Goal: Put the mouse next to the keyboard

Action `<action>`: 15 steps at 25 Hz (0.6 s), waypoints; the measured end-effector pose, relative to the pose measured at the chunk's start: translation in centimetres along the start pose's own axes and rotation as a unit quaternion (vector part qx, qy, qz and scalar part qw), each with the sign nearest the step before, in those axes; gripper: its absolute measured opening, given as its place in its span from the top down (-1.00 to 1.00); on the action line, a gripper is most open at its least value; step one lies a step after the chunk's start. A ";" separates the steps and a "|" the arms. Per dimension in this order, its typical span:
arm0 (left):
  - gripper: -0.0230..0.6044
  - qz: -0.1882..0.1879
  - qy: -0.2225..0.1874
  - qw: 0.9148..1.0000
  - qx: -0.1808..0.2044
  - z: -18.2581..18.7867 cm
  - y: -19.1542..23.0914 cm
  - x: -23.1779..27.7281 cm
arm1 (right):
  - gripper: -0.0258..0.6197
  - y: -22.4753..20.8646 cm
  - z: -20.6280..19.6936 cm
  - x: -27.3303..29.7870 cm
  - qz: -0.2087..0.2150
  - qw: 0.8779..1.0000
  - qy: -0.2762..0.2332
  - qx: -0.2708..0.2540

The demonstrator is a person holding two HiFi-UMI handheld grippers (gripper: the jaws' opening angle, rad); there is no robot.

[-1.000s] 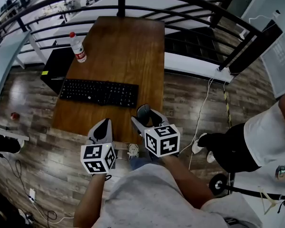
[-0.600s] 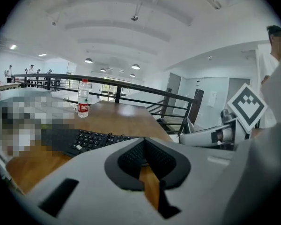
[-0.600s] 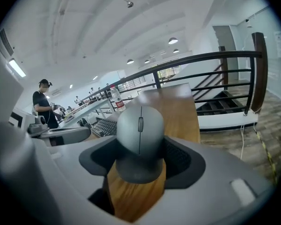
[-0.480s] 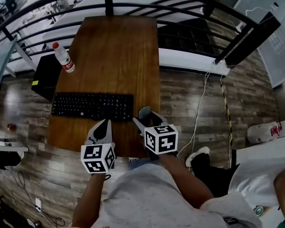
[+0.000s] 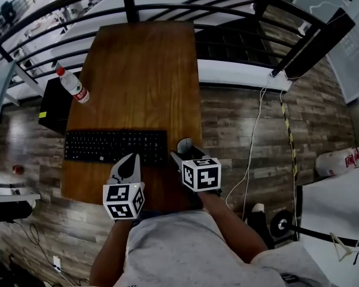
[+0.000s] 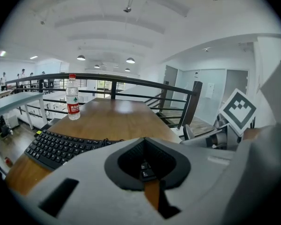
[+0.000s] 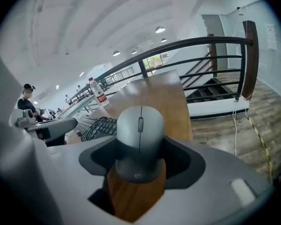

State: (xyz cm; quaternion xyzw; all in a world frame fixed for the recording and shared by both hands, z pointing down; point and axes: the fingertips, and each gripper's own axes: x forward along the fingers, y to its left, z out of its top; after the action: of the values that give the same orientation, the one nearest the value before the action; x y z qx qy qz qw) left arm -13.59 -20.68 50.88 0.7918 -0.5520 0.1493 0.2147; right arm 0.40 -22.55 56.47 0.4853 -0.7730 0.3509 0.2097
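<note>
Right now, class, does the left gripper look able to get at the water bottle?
Probably yes: the left gripper holds nothing; the bottle stands upright past the keyboard, near the table's left edge. Only the low keyboard lies between, so reaching over looks free.

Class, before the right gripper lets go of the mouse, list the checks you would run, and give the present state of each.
1. Right gripper shut on the mouse: ok.
2. Mouse beside the right end of the keyboard: ok.
3. Mouse over the table, inside its right edge: ok.
4. Mouse resting on the wood: cannot tell.
5. Left gripper empty and away from the mouse: ok.
</note>
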 end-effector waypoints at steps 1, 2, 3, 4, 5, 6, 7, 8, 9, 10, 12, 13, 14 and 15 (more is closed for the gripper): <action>0.94 -0.001 0.003 1.000 0.003 -0.1 0.1 0.4 | -0.02 -0.4 -0.1 0.3 -0.004 1.000 0.005 0.003; 0.94 -0.003 0.005 1.000 0.006 0.0 0.1 0.9 | -0.02 -0.7 -0.1 0.5 -0.009 1.000 0.009 0.005; 0.94 -0.006 0.007 1.000 0.007 0.0 0.2 1.3 | -0.02 -1.0 -0.1 0.7 -0.013 1.000 0.012 0.008; 0.94 -0.009 0.008 1.000 0.008 0.0 0.2 1.7 | -0.02 -1.3 -0.2 0.9 -0.018 1.000 0.016 0.010; 0.94 -0.014 0.010 1.000 0.007 0.0 0.3 2.0 | -0.02 -1.4 -0.3 1.0 -0.023 0.999 0.021 0.012; 0.94 -0.019 0.012 1.000 0.006 -0.1 0.4 2.2 | -0.02 -1.5 -0.5 1.2 -0.028 0.999 0.025 0.014; 0.94 -0.024 0.013 1.000 0.006 -0.1 0.6 2.4 | -0.02 -1.6 -0.7 1.4 -0.035 0.999 0.030 0.016; 0.94 -0.030 0.015 0.999 0.007 -0.1 0.8 2.6 | -0.02 -1.5 -0.9 1.6 -0.041 0.998 0.035 0.018; 0.94 -0.035 0.015 0.999 0.008 0.0 1.1 2.6 | -0.02 -1.5 -1.1 1.9 -0.048 0.998 0.039 0.020; 0.94 -0.041 0.014 0.999 0.009 0.1 1.5 2.7 | -0.02 -1.4 -1.2 2.2 -0.054 0.997 0.043 0.021; 0.94 -0.050 0.014 0.999 0.010 0.5 2.2 2.9 | -0.02 -1.3 -1.3 2.6 -0.068 0.996 0.050 0.022; 0.94 -0.055 0.014 0.998 0.010 0.6 2.5 3.0 | -0.02 -1.3 -1.3 2.8 -0.074 0.995 0.054 0.023; 0.94 -0.060 0.015 0.998 0.009 0.7 2.8 3.1 | -0.02 -1.3 -1.4 3.0 -0.081 0.995 0.058 0.025; 0.94 -0.065 0.015 0.998 0.010 0.8 3.0 3.2 | -0.02 -1.4 -1.4 3.1 -0.088 0.994 0.063 0.027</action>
State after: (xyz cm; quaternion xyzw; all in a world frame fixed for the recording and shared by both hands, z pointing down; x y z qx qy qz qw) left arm -15.27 -24.58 52.22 0.8258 -0.4944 0.1524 0.2246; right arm 0.26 -23.79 59.96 0.5342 -0.7027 0.3813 0.2747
